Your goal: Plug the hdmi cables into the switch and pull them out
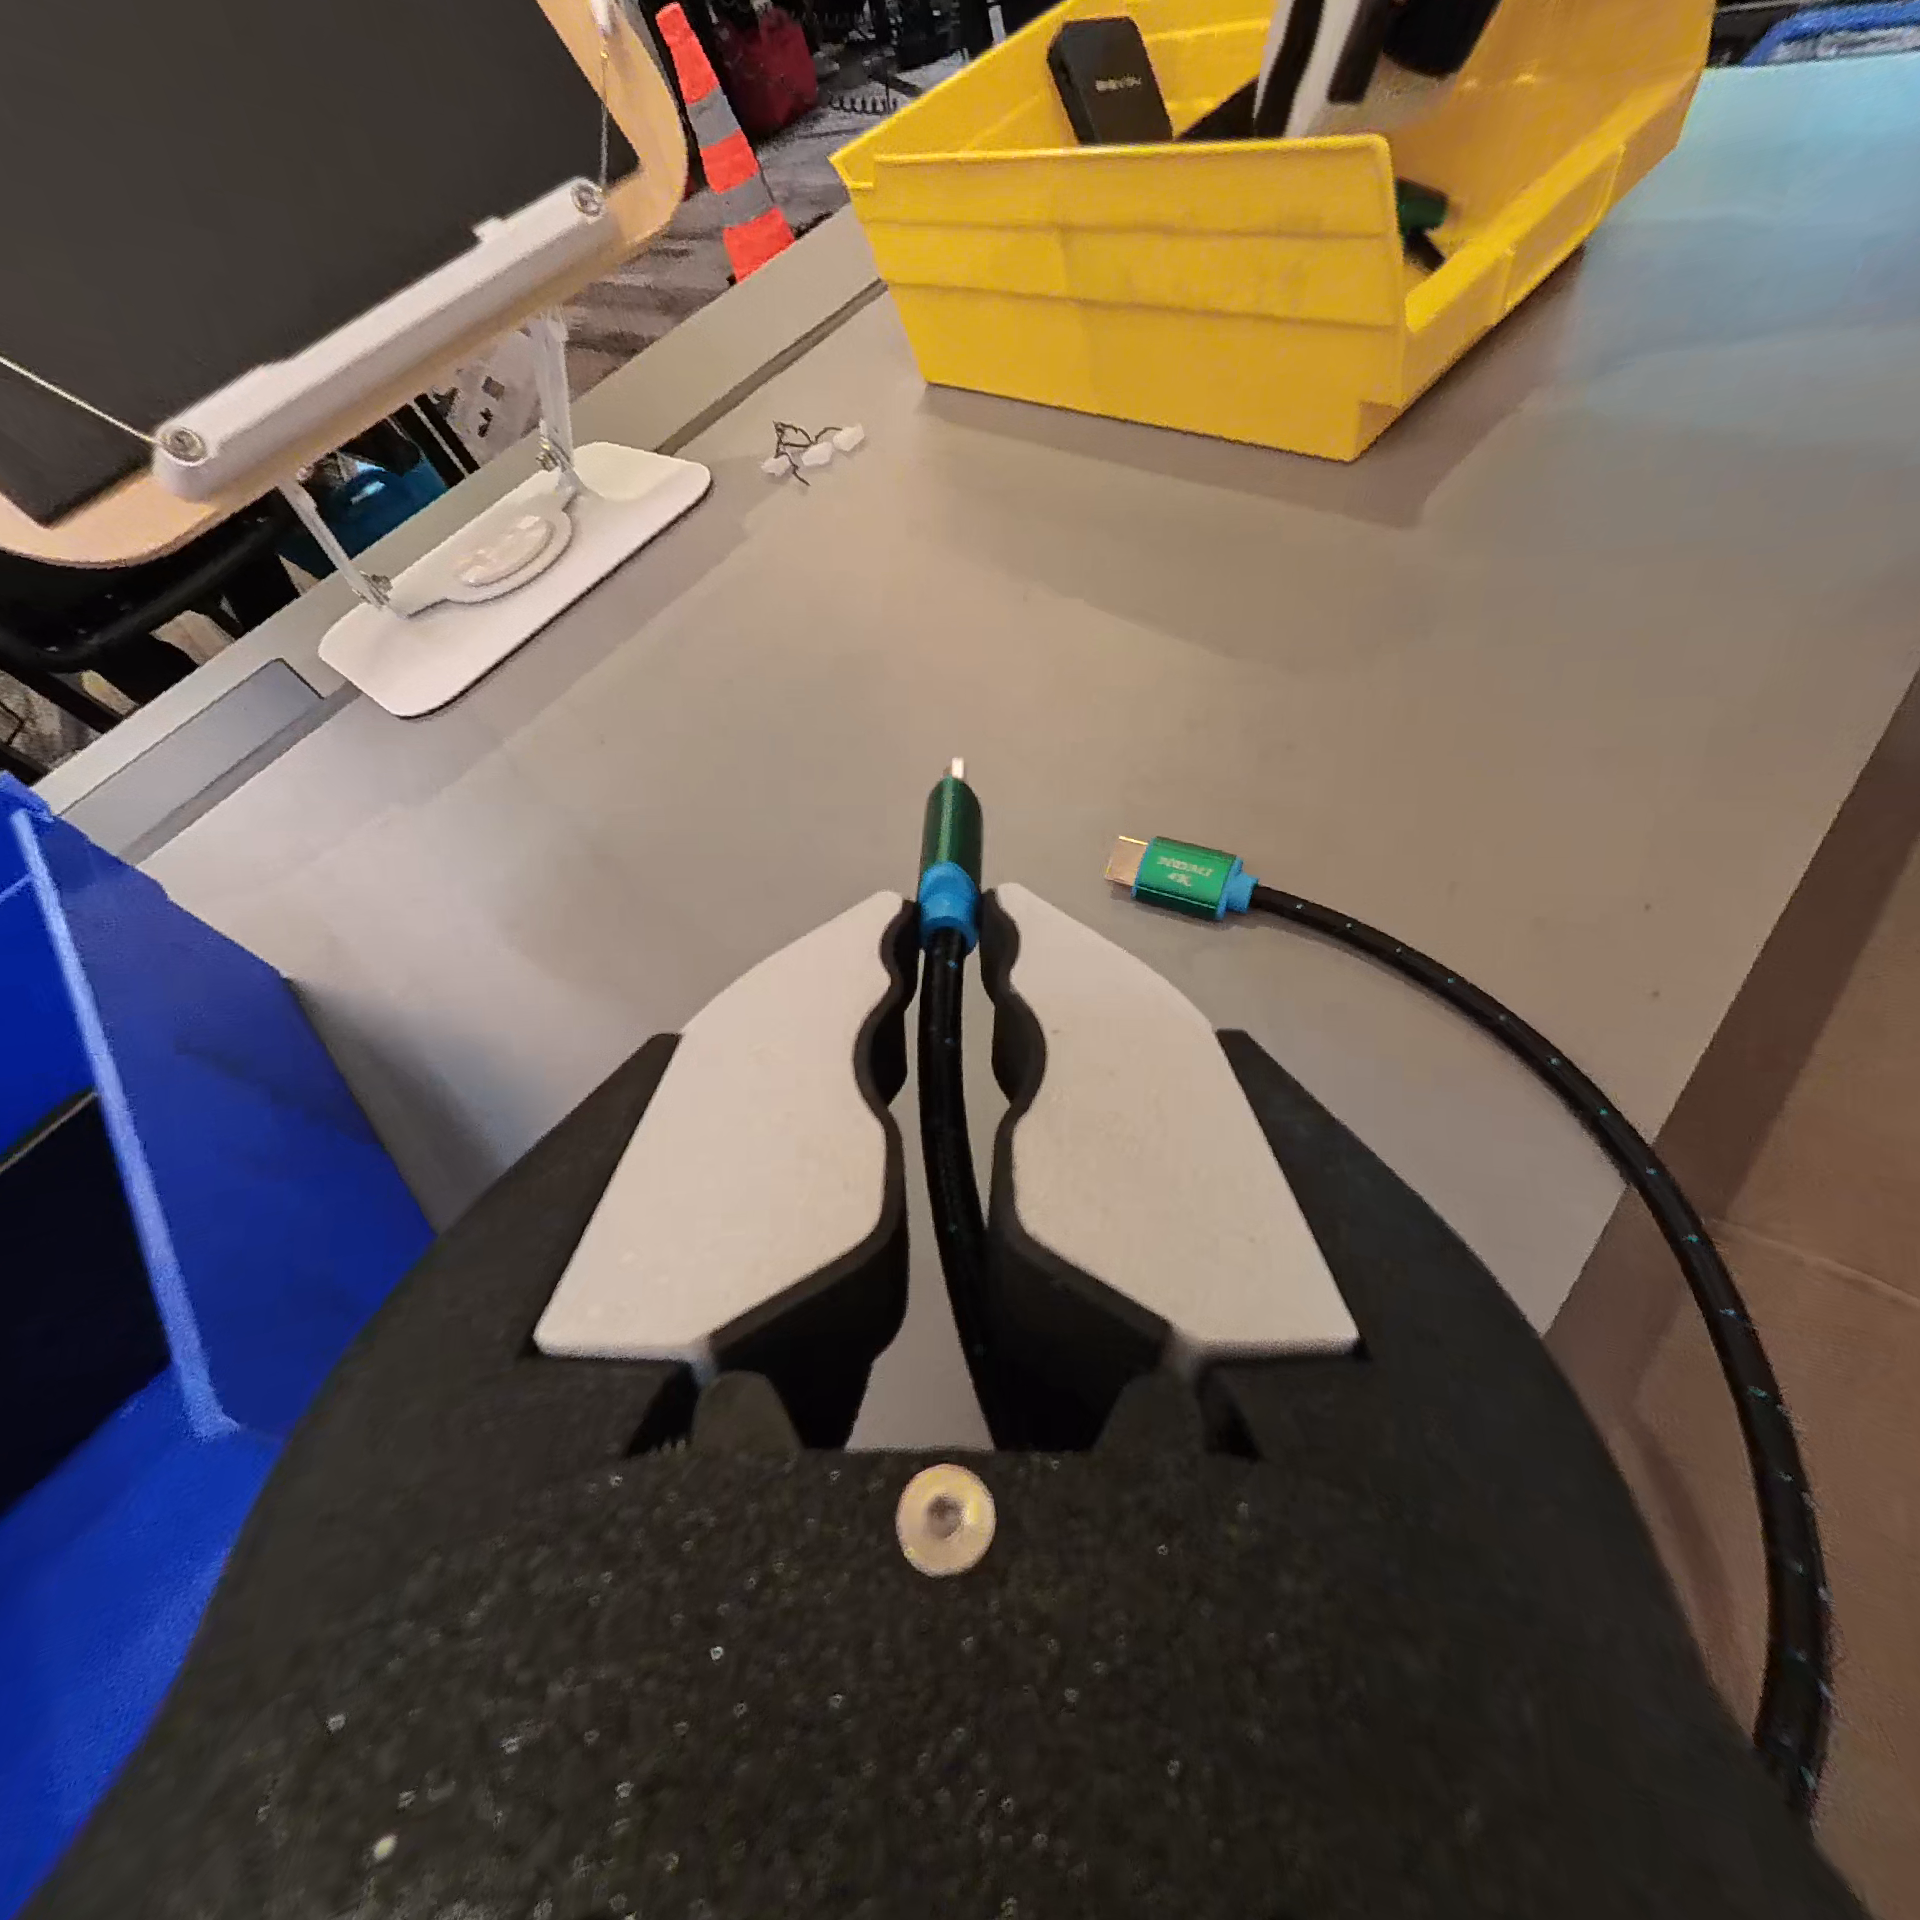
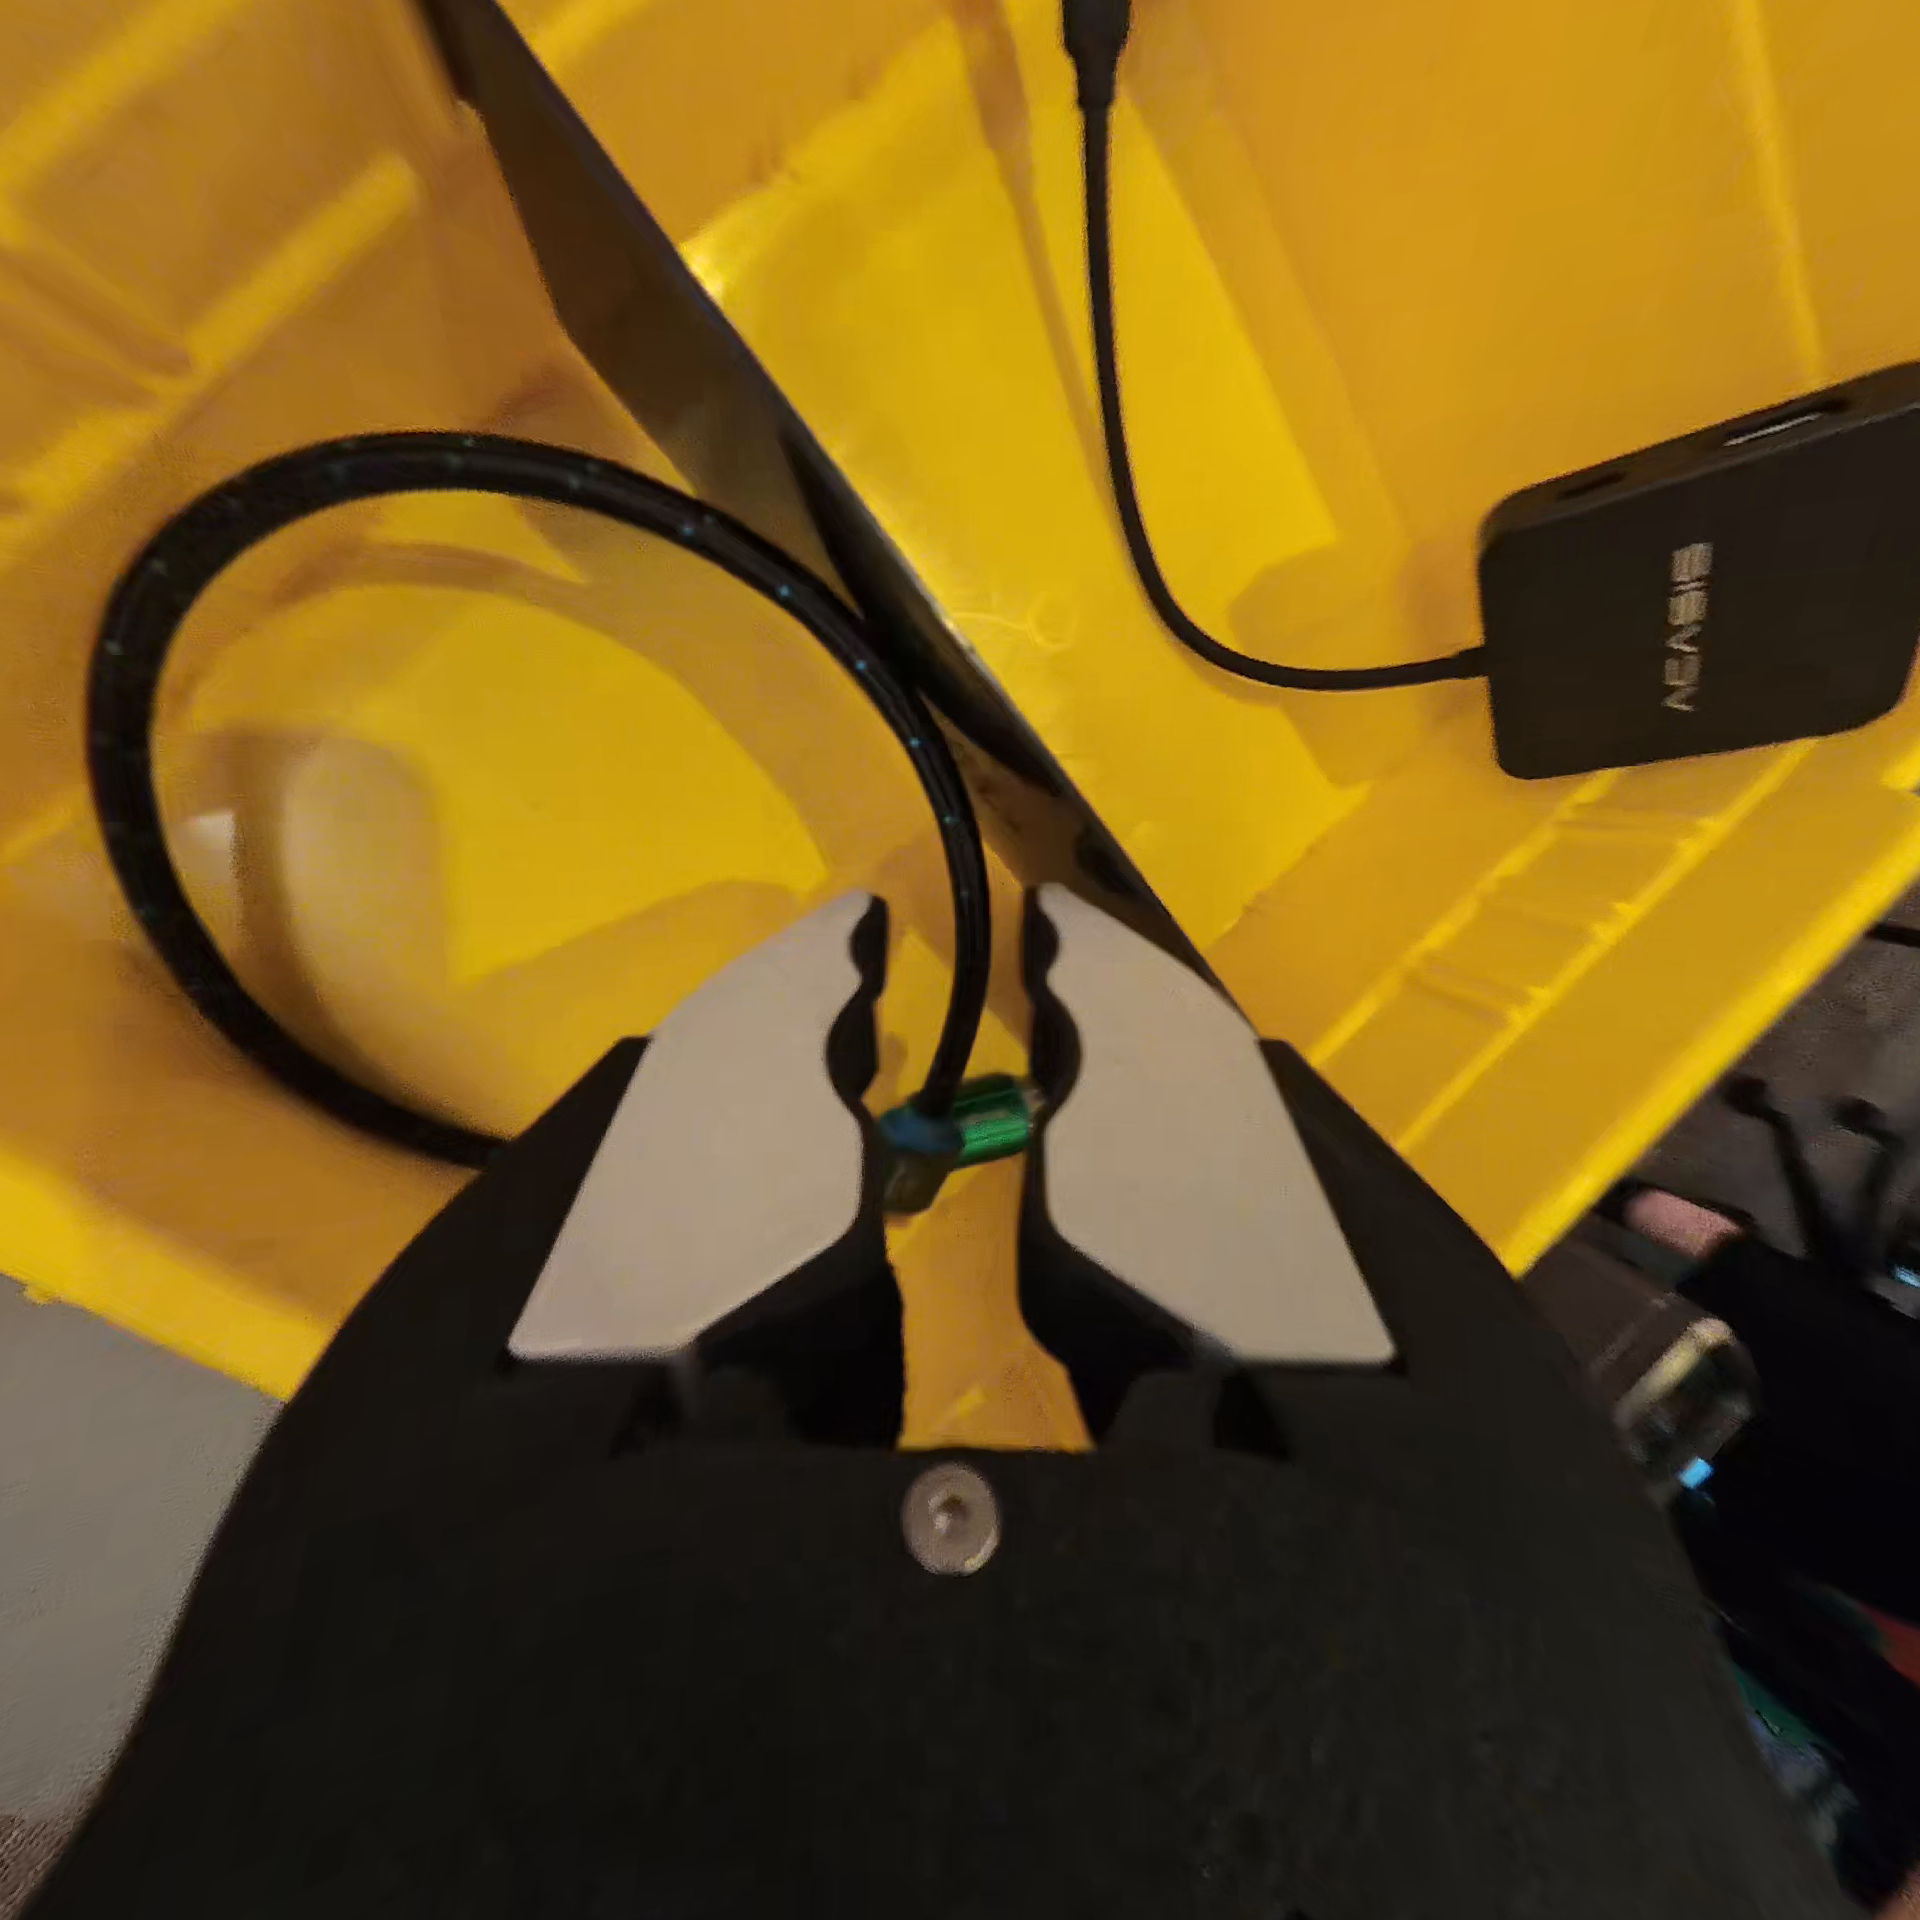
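In the left wrist view my left gripper (image 1: 951,914) is shut on a black braided HDMI cable (image 1: 951,1091) at its blue collar. Its green plug (image 1: 954,826) sticks out forward above the grey table (image 1: 1247,644). A second green plug (image 1: 1179,878) lies flat on the table just to the right, its cable (image 1: 1662,1195) curving back past the gripper. In the right wrist view my right gripper (image 2: 956,914) is inside the yellow bin (image 2: 1351,260), its jaws narrowed on a green HDMI plug (image 2: 977,1127) held crosswise. The black switch (image 2: 1704,582) lies to the upper right.
The yellow bin (image 1: 1143,301) stands at the back right of the table with a black box (image 1: 1107,78) in it. A blue bin (image 1: 156,1143) is close on the left. A tablet on a white stand (image 1: 509,582) is at back left. A dark flat panel (image 2: 707,416) leans across the bin. The grippers' ends are close to 45 cm from one another.
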Demonstrator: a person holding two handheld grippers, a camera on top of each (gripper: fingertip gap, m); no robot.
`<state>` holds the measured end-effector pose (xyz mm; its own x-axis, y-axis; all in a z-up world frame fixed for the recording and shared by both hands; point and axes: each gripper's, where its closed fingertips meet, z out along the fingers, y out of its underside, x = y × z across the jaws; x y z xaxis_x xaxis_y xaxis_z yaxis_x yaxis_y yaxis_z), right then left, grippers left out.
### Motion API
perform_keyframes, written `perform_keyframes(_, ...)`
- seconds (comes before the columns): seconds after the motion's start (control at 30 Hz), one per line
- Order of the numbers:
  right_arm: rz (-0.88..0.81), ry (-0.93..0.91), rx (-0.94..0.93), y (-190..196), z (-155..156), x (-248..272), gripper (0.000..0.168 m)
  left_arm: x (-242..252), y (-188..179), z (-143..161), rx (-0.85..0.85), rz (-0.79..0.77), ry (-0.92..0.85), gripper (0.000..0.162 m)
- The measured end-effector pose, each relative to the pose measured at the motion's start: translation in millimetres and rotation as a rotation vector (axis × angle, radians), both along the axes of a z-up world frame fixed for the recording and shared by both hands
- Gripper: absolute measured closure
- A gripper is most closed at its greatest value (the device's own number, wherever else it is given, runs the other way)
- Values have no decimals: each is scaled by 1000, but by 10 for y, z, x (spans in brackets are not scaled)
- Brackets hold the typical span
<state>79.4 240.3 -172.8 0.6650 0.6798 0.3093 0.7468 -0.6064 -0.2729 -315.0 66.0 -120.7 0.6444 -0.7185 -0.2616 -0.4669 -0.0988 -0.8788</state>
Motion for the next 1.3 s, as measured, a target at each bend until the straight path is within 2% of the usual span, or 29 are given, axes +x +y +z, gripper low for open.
perform_keyframes(0.03, -13, -8, 21, -5, 56, -4, 136, -4, 8, 15, 0, 10, -8, 151)
perform_keyframes(0.17, -104, 30, 196, -234, 594, -127, 116, -10, 17, 18, -15, 33, -37, 151)
perform_keyframes(0.2, -75, 69, 223, -385, 682, -321, 114, -12, 18, 6, -14, 36, -31, 151)
perform_keyframes(0.27, 115, 258, 218, -840, 714, -1087, 115, -23, 21, -16, -9, 42, -11, 151)
perform_keyframes(0.37, 454, 634, 41, -1907, 601, -2483, 115, -33, 28, -31, -15, 47, -6, 151)
perform_keyframes(0.43, 640, 788, -41, -2578, 496, -3218, 115, -50, 35, -39, -24, 55, -8, 151)
perform_keyframes(0.53, 809, 741, 20, -3113, 167, -3884, 116, -97, 56, -16, -23, 77, -17, 151)
perform_keyframes(0.63, 828, 556, 140, -3120, -227, -4150, 119, -139, 63, -9, -33, 89, -31, 151)
perform_keyframes(0.67, 810, 478, 157, -3079, -352, -4153, 126, -151, 61, -4, -37, 91, -39, 151)
perform_keyframes(0.73, 864, 367, 246, -3089, -387, -4118, 162, -221, 74, -3, -38, 125, -45, 151)
perform_keyframes(0.77, 890, 336, 311, -3091, -324, -4096, 162, -224, 58, 28, -33, 117, -64, 147)
perform_keyframes(0.87, 904, 344, 292, -3149, -202, -3907, 163, -276, 54, 258, -5, 140, -202, 98)
perform_keyframes(0.93, 900, 412, 240, -3186, -37, -3678, 163, -366, 16, 381, -24, 141, -297, 80)
perform_keyframes(1.0, 857, 468, 206, -3127, 263, -3358, 163, -526, -5, 479, -33, 168, -412, 82)
perform_keyframes(1.1, 734, 511, 241, -2860, 980, -2777, 163, -723, -25, 462, -98, 211, -549, 94)
perform_keyframes(1.23, 581, 440, 269, -2594, 1893, -1919, 163, -724, -14, 194, -227, 233, -548, 99)
perform_keyframes(1.3, 502, 370, 325, -2447, 2230, -1523, 163, -675, 1, 176, -238, 218, -542, 100)
